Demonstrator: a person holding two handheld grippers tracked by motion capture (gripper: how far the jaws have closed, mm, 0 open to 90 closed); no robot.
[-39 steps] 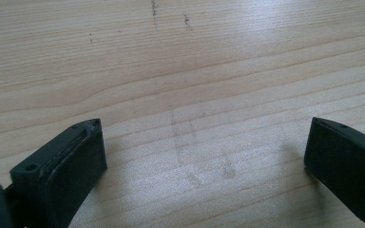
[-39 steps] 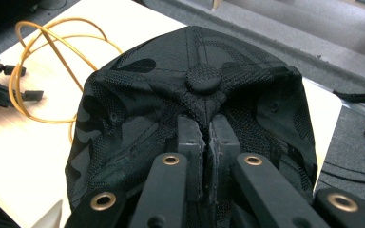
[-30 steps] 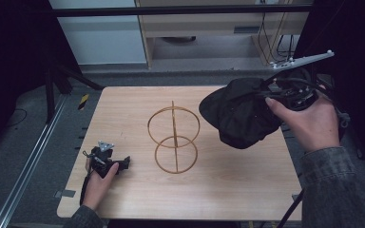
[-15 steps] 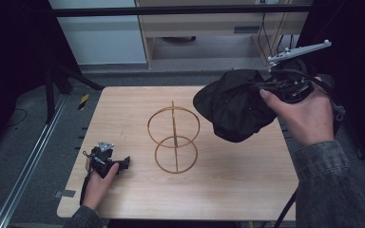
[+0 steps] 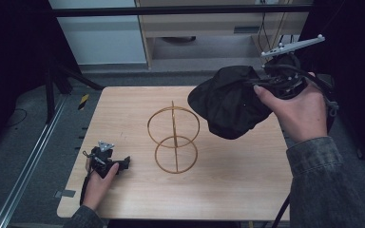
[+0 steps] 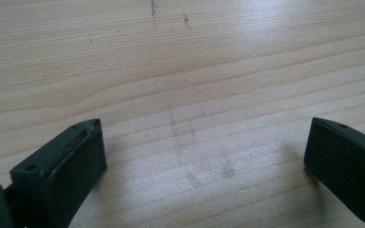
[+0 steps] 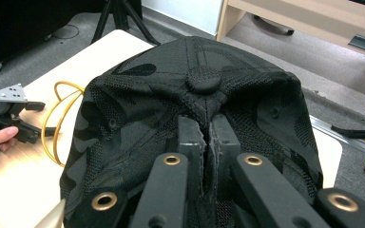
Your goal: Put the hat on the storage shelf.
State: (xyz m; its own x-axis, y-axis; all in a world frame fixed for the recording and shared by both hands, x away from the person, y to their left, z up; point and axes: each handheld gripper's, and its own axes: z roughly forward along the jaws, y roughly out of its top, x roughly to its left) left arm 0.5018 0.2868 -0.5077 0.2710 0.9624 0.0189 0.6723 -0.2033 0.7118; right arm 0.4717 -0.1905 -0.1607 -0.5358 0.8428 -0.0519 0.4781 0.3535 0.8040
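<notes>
Your only obstacle is the wire stand (image 5: 173,138) upright at table (image 5: 247,190) centre, w/ the black cap (image 5: 228,100) hanging just beside its top ring, while near edge & far-left corner lie bare.

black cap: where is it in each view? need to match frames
High view: black fabric cap upper right, held above the table beside the gold wire ring stand.
Right gripper view: centre, cap pinched by the right tongs.
Left gripper view: bare wood between open left tongs.
Shared landmark: the stand.
</notes>
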